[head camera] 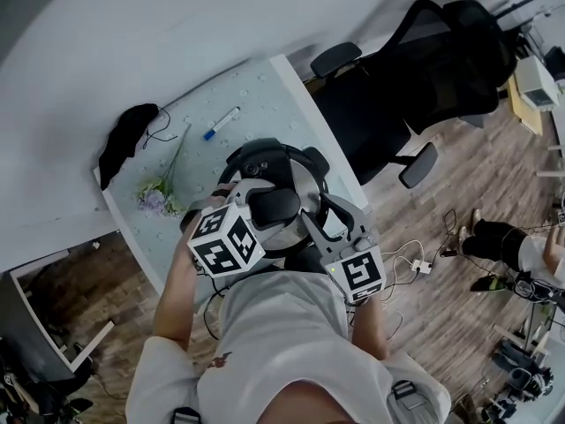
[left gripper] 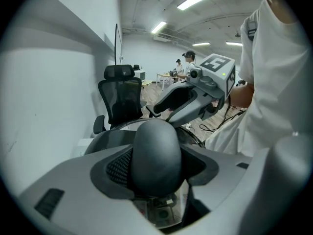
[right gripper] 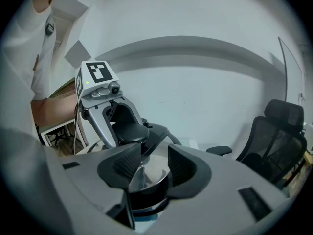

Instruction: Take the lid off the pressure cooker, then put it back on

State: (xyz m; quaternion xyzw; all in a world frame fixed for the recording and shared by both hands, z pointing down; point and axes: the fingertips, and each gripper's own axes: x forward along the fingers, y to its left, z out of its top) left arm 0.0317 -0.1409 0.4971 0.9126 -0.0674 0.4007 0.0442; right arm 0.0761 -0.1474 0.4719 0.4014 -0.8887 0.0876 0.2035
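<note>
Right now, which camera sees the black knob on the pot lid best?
The left gripper view: the knob fills the middle, big and close. The head view shows only its top from above. The right gripper view shows it small and side-on.

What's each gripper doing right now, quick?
Left gripper: closed on the knob.
Right gripper: open, holding nothing, jaws over the lid.
</note>
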